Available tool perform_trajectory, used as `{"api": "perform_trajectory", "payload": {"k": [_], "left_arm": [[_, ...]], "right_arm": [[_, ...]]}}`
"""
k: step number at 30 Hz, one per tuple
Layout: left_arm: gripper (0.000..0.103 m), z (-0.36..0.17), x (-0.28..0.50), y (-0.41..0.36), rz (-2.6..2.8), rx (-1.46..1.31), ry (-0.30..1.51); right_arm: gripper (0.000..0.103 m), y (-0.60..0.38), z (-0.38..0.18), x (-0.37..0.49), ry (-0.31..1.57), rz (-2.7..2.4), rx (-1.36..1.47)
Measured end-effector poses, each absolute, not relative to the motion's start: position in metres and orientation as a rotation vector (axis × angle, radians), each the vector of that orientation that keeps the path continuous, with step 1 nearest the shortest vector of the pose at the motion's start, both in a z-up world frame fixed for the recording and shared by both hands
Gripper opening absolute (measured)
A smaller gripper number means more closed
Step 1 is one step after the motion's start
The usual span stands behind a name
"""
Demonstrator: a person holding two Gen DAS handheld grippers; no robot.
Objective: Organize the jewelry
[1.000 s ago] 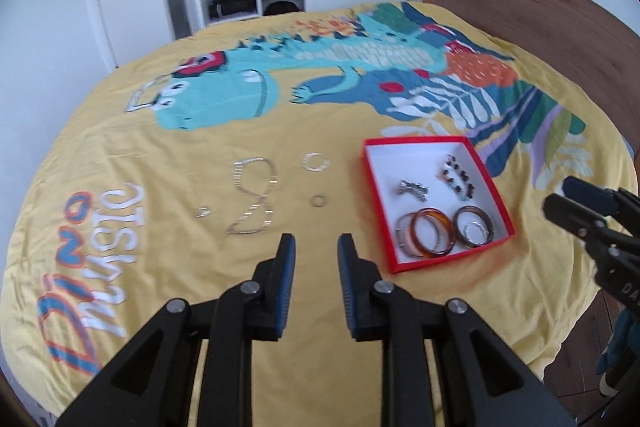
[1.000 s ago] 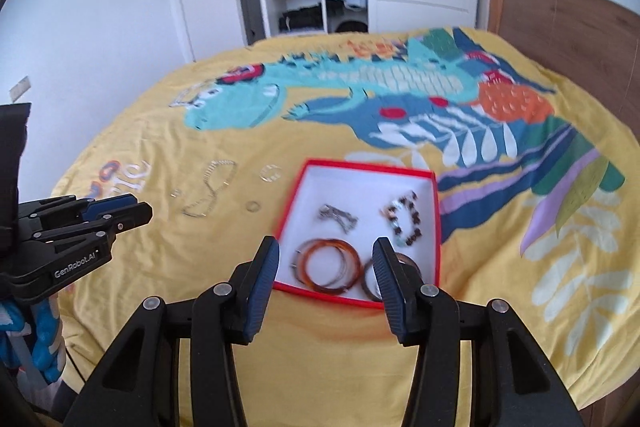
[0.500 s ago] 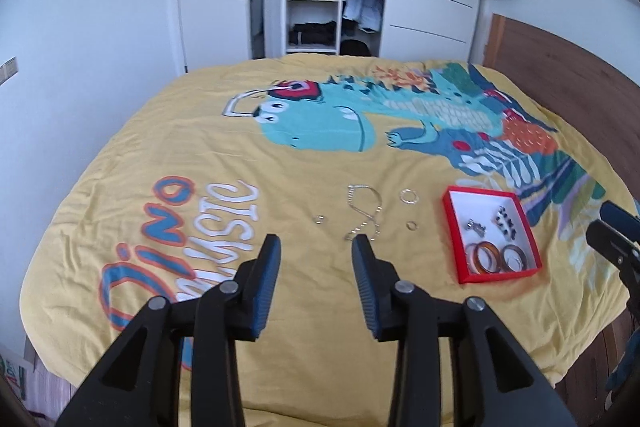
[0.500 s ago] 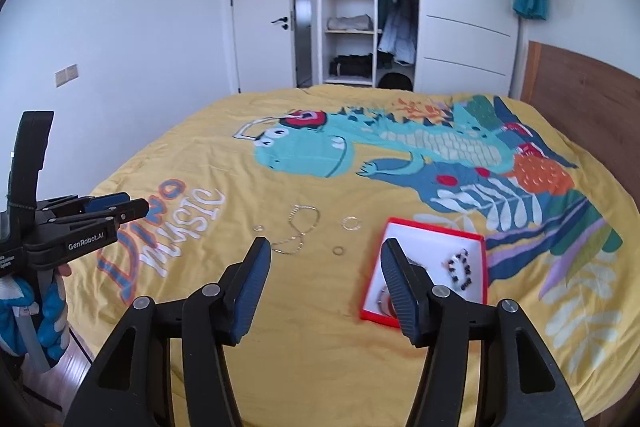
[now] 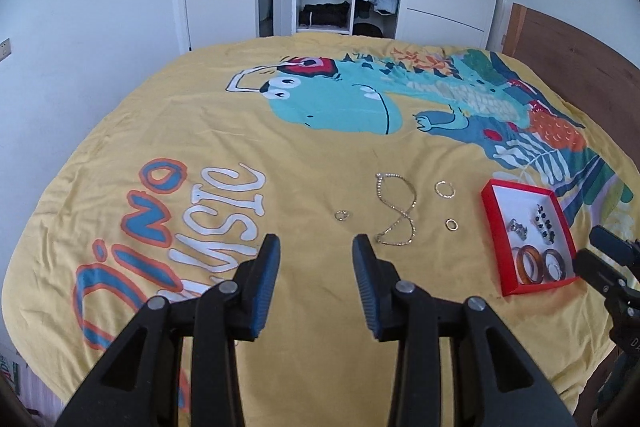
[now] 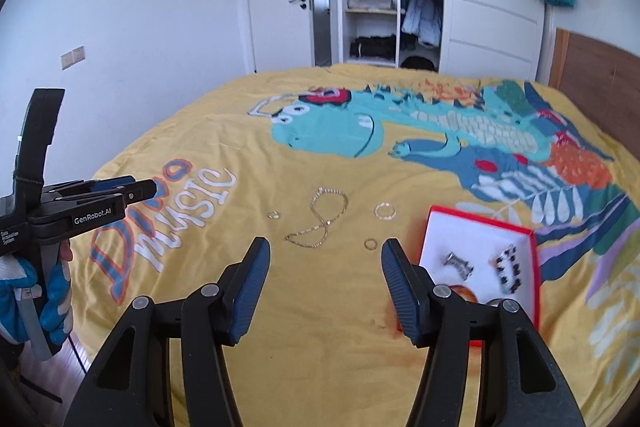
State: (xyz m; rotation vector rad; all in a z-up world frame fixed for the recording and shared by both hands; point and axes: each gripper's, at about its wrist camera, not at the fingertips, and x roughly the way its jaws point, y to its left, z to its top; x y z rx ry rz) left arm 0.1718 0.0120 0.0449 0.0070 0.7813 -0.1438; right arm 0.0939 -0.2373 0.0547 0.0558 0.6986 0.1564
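- We judge the sorting partly done: four pieces are loose on the yellow bed cover (image 5: 280,155), while the red box (image 5: 505,275) on the right already holds several.
- Going left to right among the loose ones: a small ring (image 5: 343,215), a long chain (image 5: 396,213) lying in a twisted loop, a thin bracelet (image 5: 445,189) and, nearer us, a plain ring (image 5: 452,224). All four sit apart from one another and clear of the box.
- Inside the box we see a silver piece (image 5: 517,227), a dark beaded bracelet (image 5: 544,222), an amber bangle (image 5: 529,264) and a brown bangle (image 5: 554,263).
- Our left gripper (image 5: 316,267) has just been opening; its jaws stand apart with nothing between them, above the cover just short of the chain.
- Our right gripper (image 6: 324,269) is likewise released and empty, hovering near the box's left edge.
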Motion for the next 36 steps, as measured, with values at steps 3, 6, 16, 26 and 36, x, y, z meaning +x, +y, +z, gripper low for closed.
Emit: {"api": "perform_trajectory", "payload": {"k": [3, 6, 16, 26, 36], "left_arm": [[0.036, 0.018, 0.199, -0.003, -0.194, 0.011, 0.815], [0.036, -0.010, 0.229, -0.015, -0.236, -0.004, 0.854], [0.036, -0.083, 0.312, -0.033, -0.298, -0.021, 0.940], [0.035, -0.122, 0.331, -0.029, -0.319, -0.026, 0.973], [0.034, -0.127, 0.331, -0.030, -0.326, -0.020, 0.953]], "right_arm": [[0.057, -0.242, 0.021, 0.125, 0.749, 0.136, 0.085], [0.057, -0.244, -0.011, 0.156, 0.795, 0.124, 0.118], [0.057, -0.247, -0.086, 0.232, 0.867, 0.083, 0.163], [0.053, -0.250, -0.118, 0.260, 0.905, 0.046, 0.160], [0.039, -0.253, -0.125, 0.271, 0.912, 0.058, 0.151]]}}
